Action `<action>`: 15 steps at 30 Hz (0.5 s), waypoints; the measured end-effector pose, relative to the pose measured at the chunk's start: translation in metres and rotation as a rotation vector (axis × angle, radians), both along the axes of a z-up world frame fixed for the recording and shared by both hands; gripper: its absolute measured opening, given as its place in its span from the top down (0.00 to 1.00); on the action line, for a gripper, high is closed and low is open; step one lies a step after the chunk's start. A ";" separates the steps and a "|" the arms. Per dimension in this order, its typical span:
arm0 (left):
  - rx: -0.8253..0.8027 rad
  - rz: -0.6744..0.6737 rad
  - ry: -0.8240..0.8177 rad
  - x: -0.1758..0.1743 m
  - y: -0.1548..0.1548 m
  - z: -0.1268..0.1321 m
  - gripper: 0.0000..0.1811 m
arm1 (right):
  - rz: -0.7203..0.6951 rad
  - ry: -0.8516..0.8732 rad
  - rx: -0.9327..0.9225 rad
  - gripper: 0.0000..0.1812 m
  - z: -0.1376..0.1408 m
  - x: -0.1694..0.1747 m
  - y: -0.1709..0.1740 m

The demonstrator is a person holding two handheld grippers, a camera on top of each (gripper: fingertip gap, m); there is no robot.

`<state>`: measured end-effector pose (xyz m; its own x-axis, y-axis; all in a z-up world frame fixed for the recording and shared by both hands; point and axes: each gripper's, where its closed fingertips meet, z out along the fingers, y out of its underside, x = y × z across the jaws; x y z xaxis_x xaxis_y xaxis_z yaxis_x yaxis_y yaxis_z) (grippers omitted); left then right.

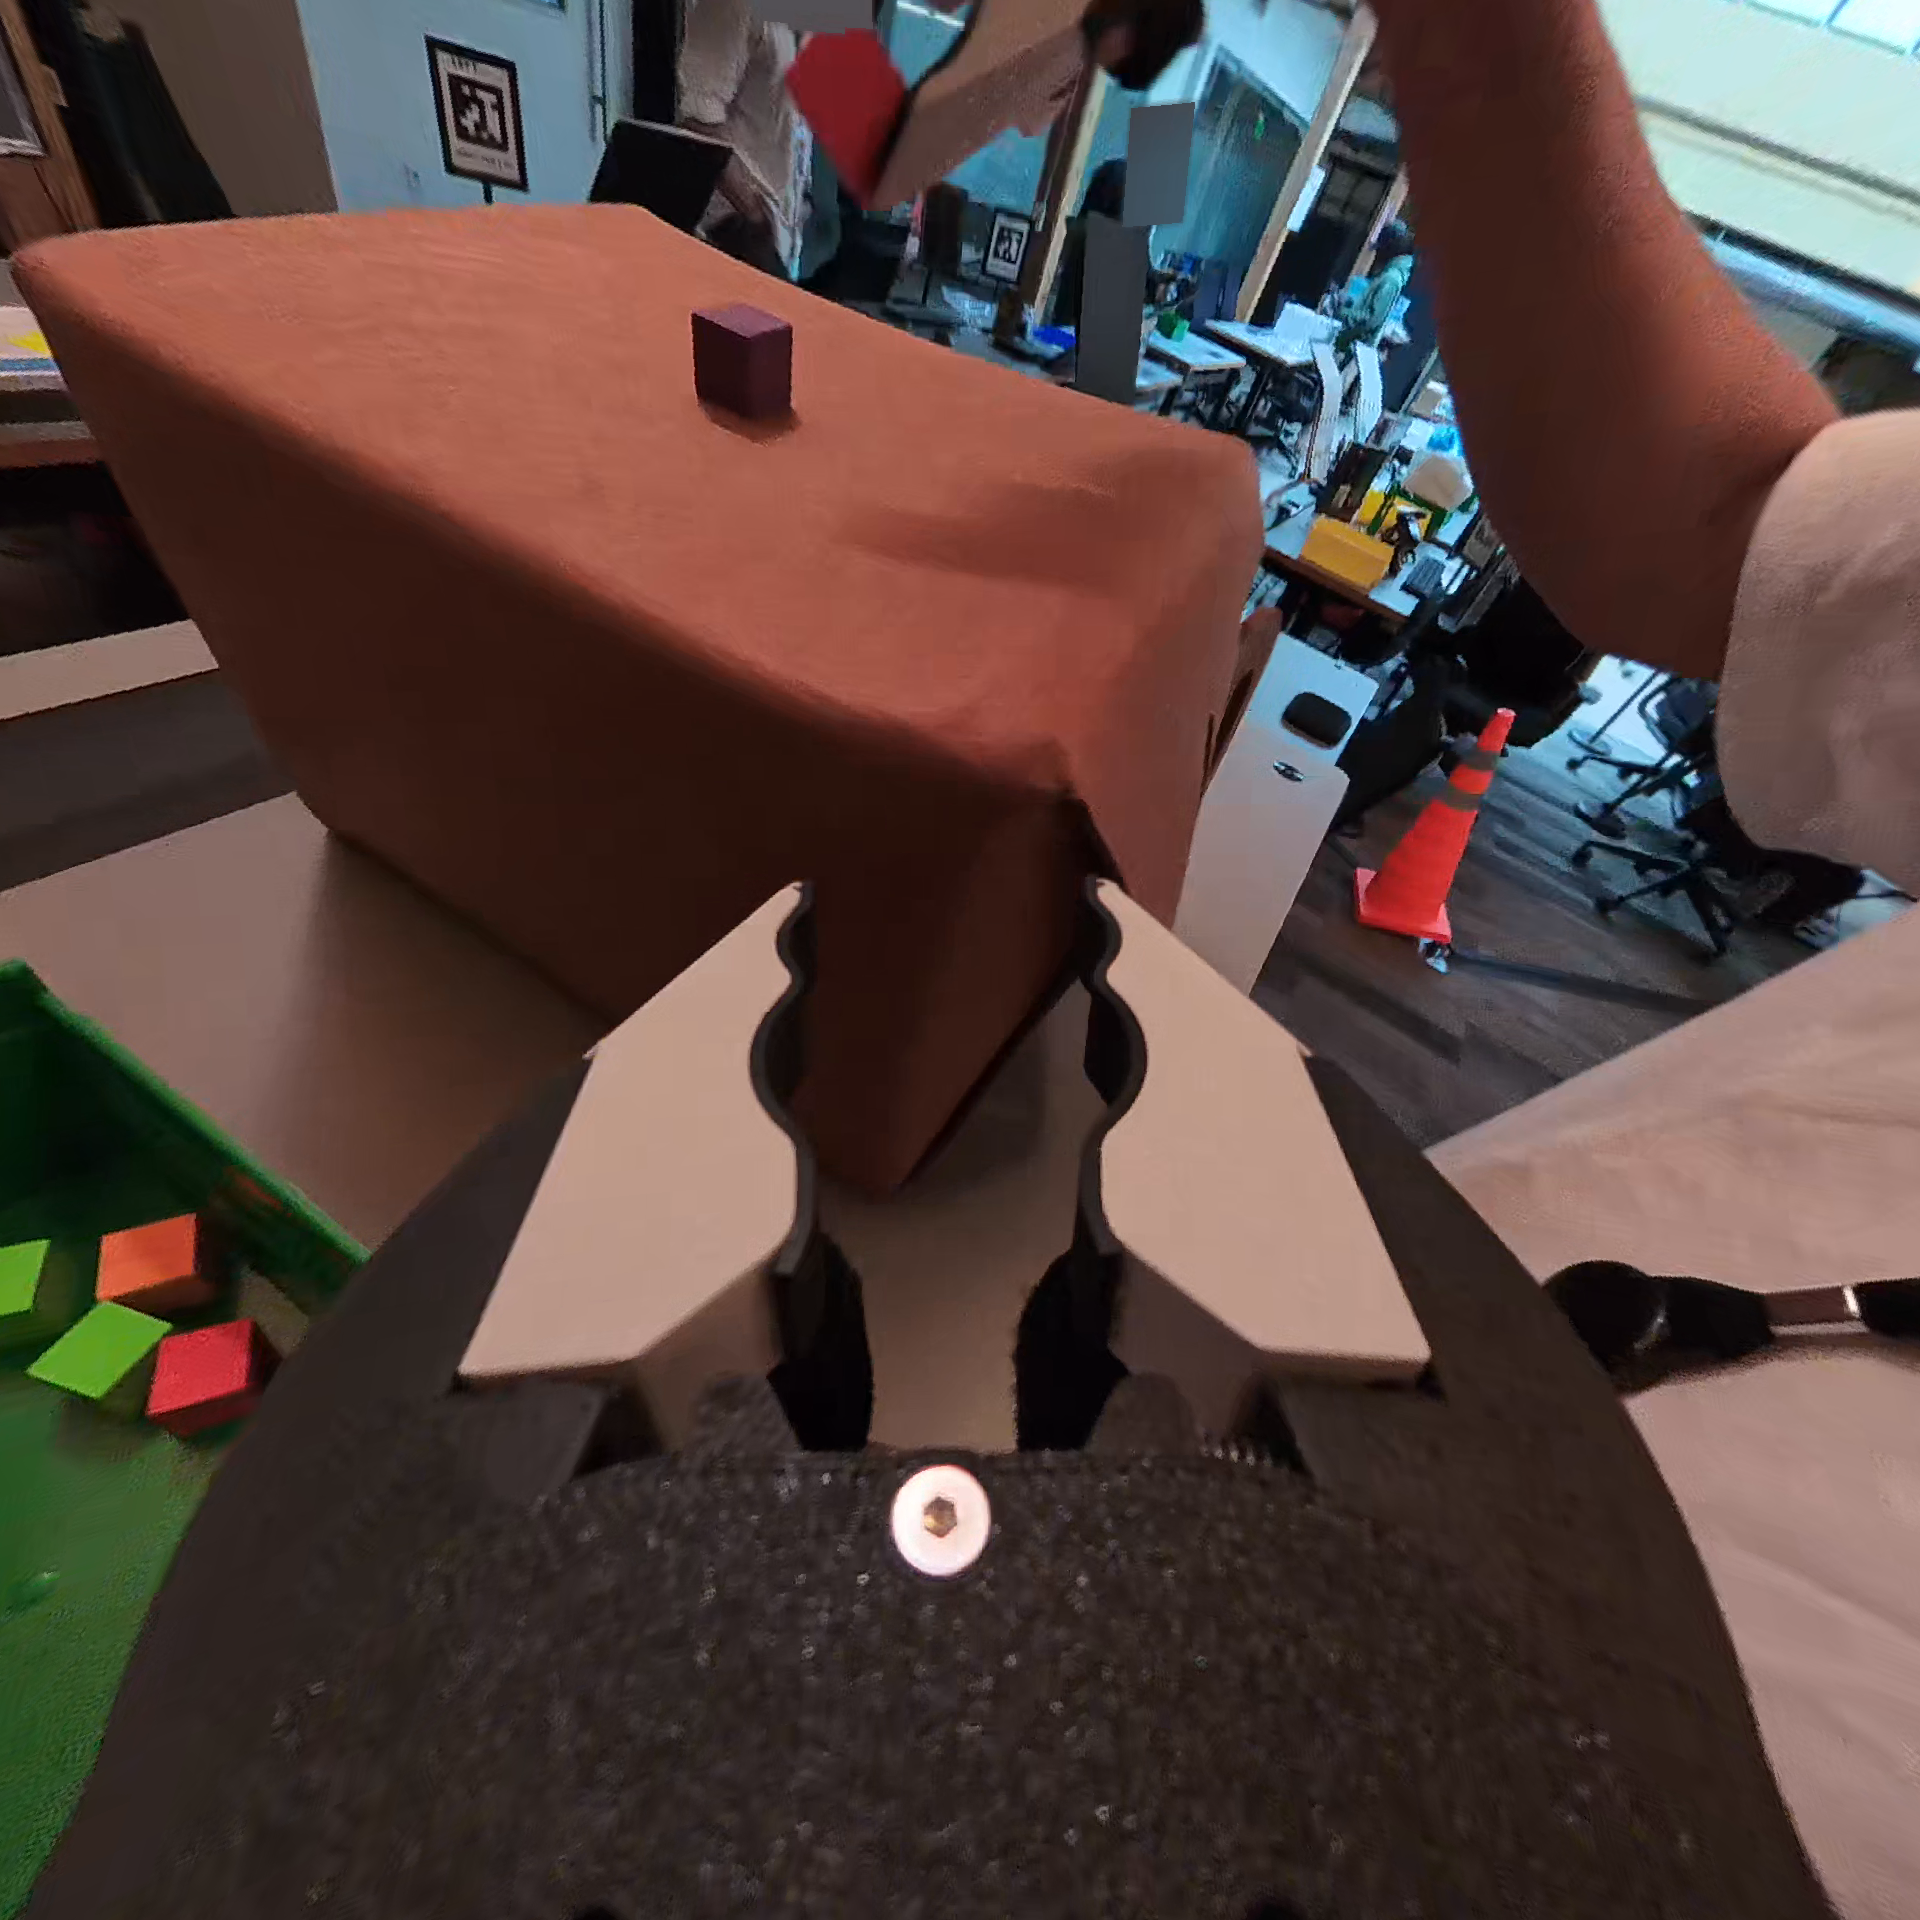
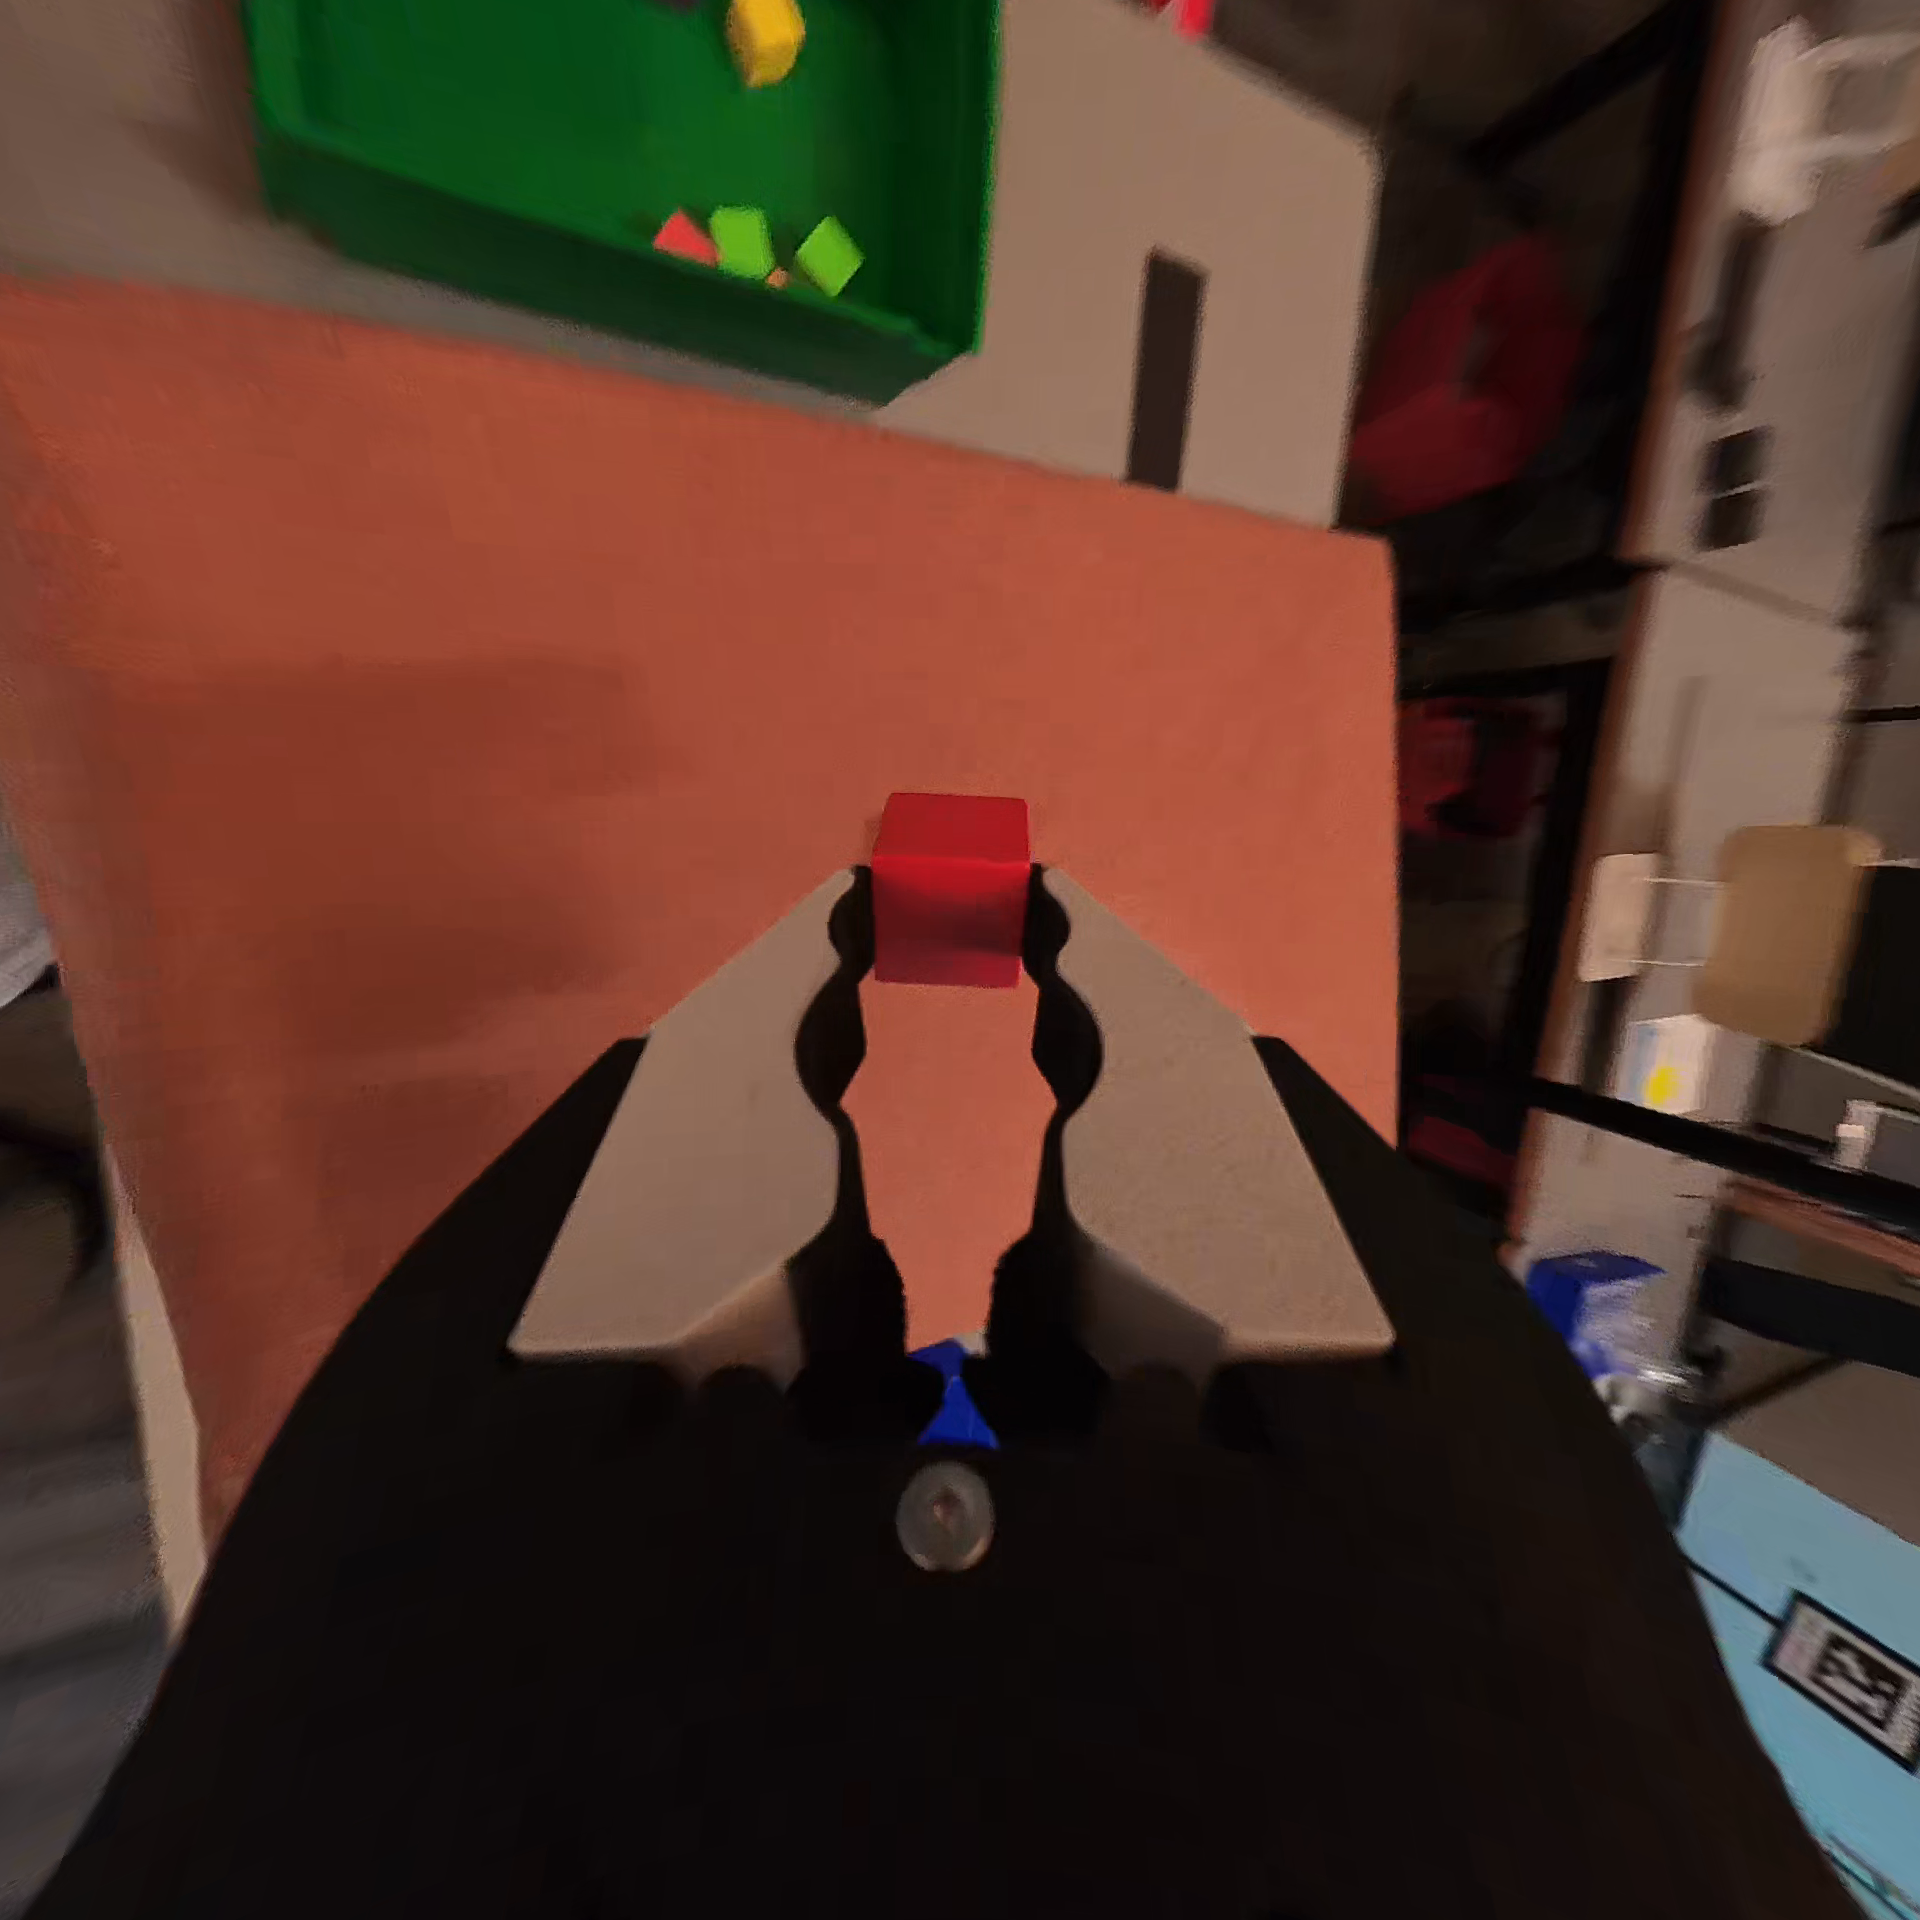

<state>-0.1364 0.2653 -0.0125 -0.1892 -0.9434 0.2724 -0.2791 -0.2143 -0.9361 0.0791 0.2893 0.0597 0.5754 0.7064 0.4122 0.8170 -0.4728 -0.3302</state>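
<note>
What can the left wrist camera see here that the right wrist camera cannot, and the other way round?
Only the left view shows the dark purple cube standing on the brown cloth-covered box, the orange cone, and the open, empty left tool.

Only the right view shows a yellow block in the green bin.

Both show the box, the bin with coloured blocks, and the red cube clamped in the right tool, held above the box.

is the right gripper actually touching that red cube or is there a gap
Touching. In the right wrist view the red cube sits clamped between the tips of the right gripper, both black pads pressed against its sides, above the brown cloth.
</note>
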 end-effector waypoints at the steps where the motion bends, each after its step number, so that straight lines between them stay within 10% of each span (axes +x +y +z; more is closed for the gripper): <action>1: -0.004 0.005 -0.005 -0.004 -0.004 -0.001 0.72 | -0.005 -0.001 -0.068 0.85 -0.005 0.006 0.005; 15: 0.038 0.071 0.004 -0.039 -0.010 -0.005 0.72 | -0.093 -0.045 -0.583 0.85 -0.046 0.037 0.004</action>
